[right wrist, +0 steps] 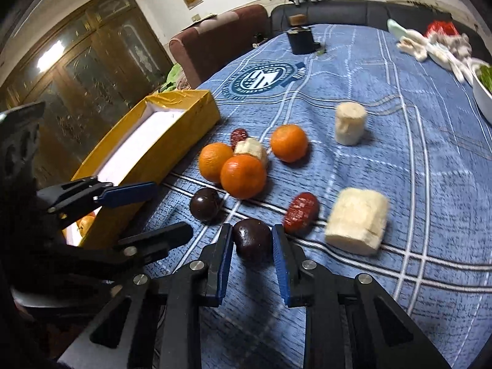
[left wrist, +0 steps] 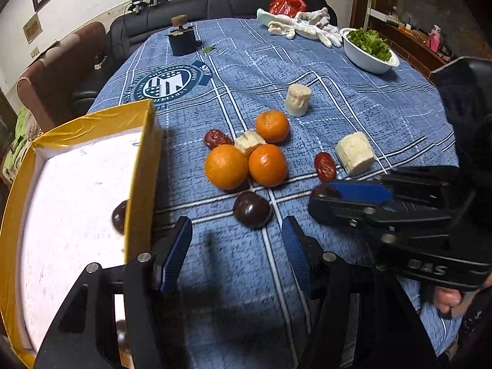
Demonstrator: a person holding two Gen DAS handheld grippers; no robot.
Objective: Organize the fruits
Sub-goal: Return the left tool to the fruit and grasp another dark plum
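In the right wrist view my right gripper (right wrist: 252,256) is shut on a dark purple fruit (right wrist: 252,240) that rests on the blue tablecloth. Its blue pads touch both sides of the fruit. My left gripper (left wrist: 235,252) hangs open over the cloth with nothing between its fingers. A second dark fruit (left wrist: 252,209) lies just ahead of it. The yellow box (left wrist: 144,166) stands to its left, with a third dark fruit (left wrist: 120,216) inside. Three oranges (left wrist: 226,166), red dates (left wrist: 325,166) and pale white chunks (left wrist: 355,153) lie loose mid-table.
A white bowl of lettuce (left wrist: 369,55), white gloves (left wrist: 307,26) and a red bag (left wrist: 287,4) sit at the far right. A black object (left wrist: 183,41) stands far back. Sofas ring the table. An orange (right wrist: 86,224) shows inside the box.
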